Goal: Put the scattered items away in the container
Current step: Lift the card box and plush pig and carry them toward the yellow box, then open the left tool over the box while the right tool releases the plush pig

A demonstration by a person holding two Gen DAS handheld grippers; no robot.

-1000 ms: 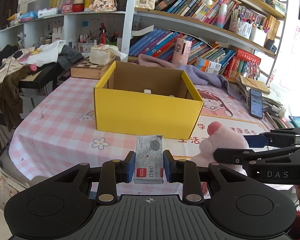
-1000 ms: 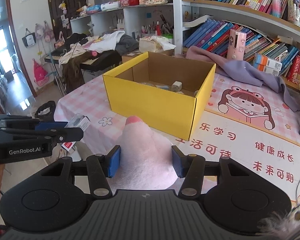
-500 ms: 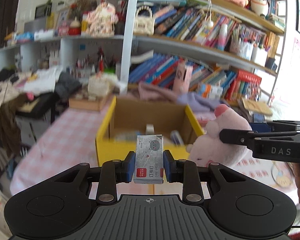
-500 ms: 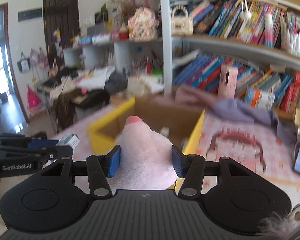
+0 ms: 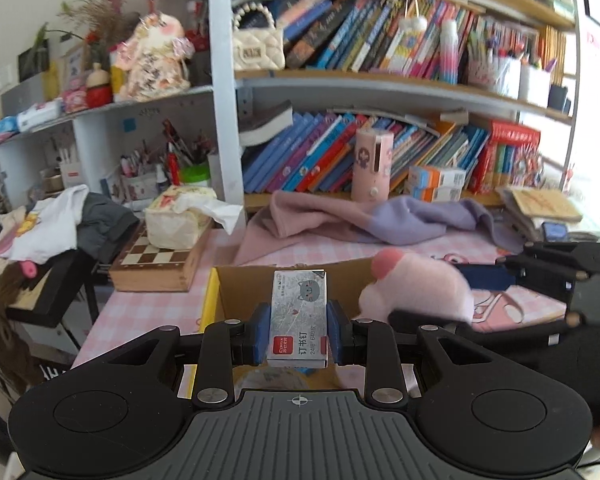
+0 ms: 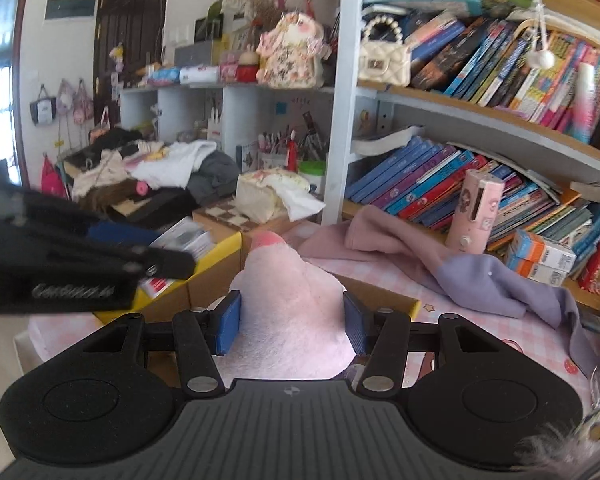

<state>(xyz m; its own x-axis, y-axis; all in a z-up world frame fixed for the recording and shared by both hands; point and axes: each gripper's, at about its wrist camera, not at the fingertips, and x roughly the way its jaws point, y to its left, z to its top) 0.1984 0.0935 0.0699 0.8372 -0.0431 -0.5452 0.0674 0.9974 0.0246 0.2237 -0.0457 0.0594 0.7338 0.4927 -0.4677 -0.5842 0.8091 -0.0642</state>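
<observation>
Left gripper [image 5: 298, 330] pinching a staple box [image 5: 298, 316], blue pads pressed on both long sides, box upright with its cat print and red label facing the camera. Held over the near left part of the yellow carton [image 5: 209, 300], brown inner wall visible just behind it. Same staple box [image 6: 184, 240] seen from the right wrist view, above the carton's yellow rim [image 6: 216, 250], clamped in the left gripper [image 6: 168, 258].

Right gripper [image 6: 292, 322] closed on a pink plush [image 6: 292, 312], pads sunk into its sides, darker pink tip pointing forward and up. Plush over the carton's opening, cardboard far wall showing to its right. From the left wrist view, plush [image 5: 416, 292] just right of the staple box, right gripper [image 5: 480, 292] behind it.

Checked tablecloth [image 5: 140, 308] under the carton. Beyond it, a pink and lilac cloth [image 5: 364, 220] heaped by the bookshelf [image 5: 380, 84], a chessboard box [image 5: 156, 260] with a tissue pack [image 5: 180, 220] on top at the left.
</observation>
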